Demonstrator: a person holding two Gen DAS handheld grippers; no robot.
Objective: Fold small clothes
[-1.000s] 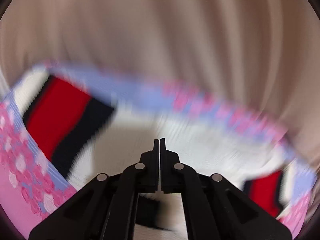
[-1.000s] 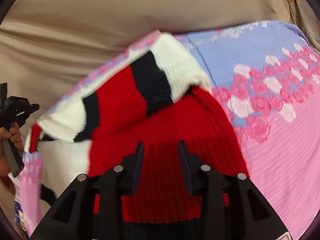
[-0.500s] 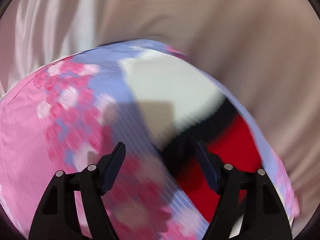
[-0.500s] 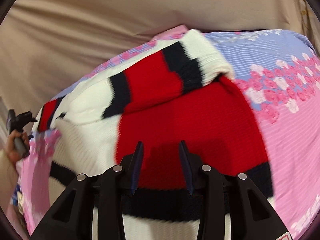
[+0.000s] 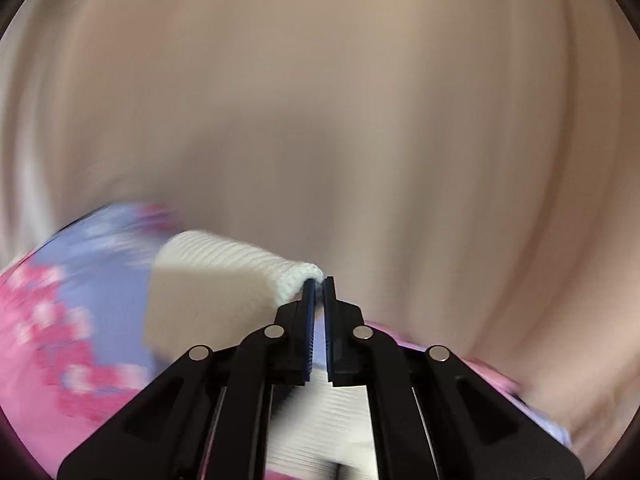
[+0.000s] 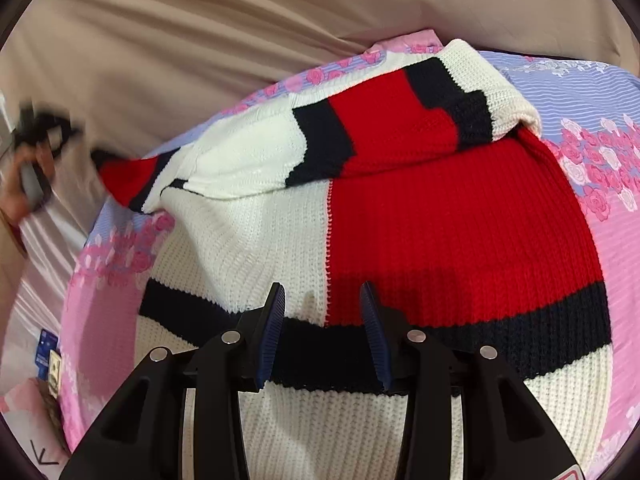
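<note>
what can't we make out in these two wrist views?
- Left wrist: floral sheet is motion-blurred, and the sweater is cut off beyond the white cuff the left gripper pinches.
- Right wrist: that gripper is a blur at the frame edge; sweater hem hidden behind the open right gripper.

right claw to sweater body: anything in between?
Nothing visible. The right claw is open just above the sweater, over its black band, with only knit beneath it. One sleeve lies folded across the upper body, away from the claw. The left claw is pinching a white cuff.
</note>
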